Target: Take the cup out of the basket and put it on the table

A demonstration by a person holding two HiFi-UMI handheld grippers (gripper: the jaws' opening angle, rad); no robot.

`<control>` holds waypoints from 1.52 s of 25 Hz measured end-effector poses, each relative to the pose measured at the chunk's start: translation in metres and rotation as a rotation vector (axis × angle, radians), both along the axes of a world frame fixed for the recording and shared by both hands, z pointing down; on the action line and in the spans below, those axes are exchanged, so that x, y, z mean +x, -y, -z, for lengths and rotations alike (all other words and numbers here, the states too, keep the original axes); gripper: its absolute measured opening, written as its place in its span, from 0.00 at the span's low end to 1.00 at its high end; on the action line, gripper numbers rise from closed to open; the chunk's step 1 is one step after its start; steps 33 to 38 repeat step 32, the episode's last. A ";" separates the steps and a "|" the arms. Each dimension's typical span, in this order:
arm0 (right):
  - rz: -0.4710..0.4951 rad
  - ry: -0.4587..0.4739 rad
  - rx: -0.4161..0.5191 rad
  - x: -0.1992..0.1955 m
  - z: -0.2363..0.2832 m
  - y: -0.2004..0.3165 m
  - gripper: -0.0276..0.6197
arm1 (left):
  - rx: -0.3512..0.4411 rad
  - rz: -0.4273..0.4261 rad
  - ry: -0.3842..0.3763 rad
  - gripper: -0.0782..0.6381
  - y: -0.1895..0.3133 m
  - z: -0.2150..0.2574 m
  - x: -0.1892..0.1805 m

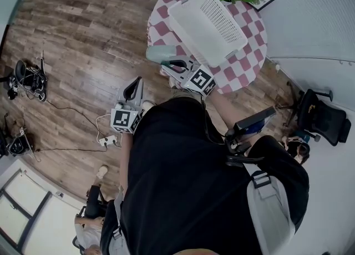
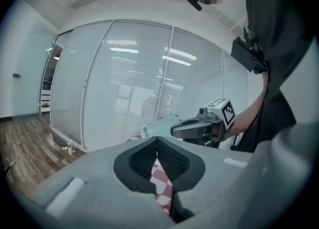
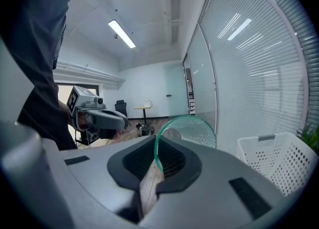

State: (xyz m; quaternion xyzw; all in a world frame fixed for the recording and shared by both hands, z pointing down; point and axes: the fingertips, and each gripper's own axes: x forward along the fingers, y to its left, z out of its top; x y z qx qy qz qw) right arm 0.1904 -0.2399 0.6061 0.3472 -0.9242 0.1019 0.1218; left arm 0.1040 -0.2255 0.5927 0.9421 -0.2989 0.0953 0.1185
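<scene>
Head view: the right claw (image 1: 176, 63) holds the green cup (image 1: 161, 54) outside the white basket (image 1: 223, 14), at the edge of the checkered worktop (image 1: 247, 54).

Left gripper view: the left claw (image 2: 157, 141) is closed and empty.

Right gripper view: its jaws pinch the cup's rim.

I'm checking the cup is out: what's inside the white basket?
Nothing visible: the head view shows the basket bare inside. The cup is outside it, rim pinched in the right tongs. In the right gripper view its wall covers the inside.
</scene>
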 end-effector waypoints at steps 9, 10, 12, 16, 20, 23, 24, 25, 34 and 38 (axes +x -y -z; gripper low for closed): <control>0.012 -0.023 -0.006 0.002 -0.011 -0.003 0.08 | -0.010 -0.016 0.012 0.12 0.000 -0.010 0.008; 0.014 -0.022 -0.007 0.002 -0.012 -0.004 0.08 | -0.012 -0.016 0.014 0.12 0.000 -0.010 0.009; 0.015 -0.019 -0.006 0.002 -0.012 -0.004 0.08 | -0.017 -0.016 0.018 0.12 0.001 -0.011 0.009; 0.026 -0.023 0.000 0.000 -0.011 -0.005 0.08 | -0.009 -0.022 0.020 0.12 0.001 -0.009 0.012; 0.045 -0.036 0.008 -0.001 -0.009 -0.007 0.08 | -0.009 -0.026 0.023 0.12 0.000 -0.008 0.015; 0.055 -0.037 0.018 0.001 -0.005 -0.006 0.08 | -0.018 -0.021 0.028 0.12 0.001 -0.011 0.018; 0.058 -0.040 0.022 0.001 -0.004 -0.005 0.08 | -0.022 -0.019 0.030 0.12 0.002 -0.012 0.019; 0.061 -0.044 0.025 0.003 -0.003 -0.004 0.08 | -0.024 -0.017 0.032 0.12 0.002 -0.012 0.020; 0.075 -0.050 0.040 0.015 0.001 0.000 0.08 | -0.023 -0.006 0.033 0.12 0.005 -0.015 0.032; 0.075 -0.050 0.040 0.015 0.001 0.000 0.08 | -0.023 -0.006 0.033 0.12 0.005 -0.015 0.032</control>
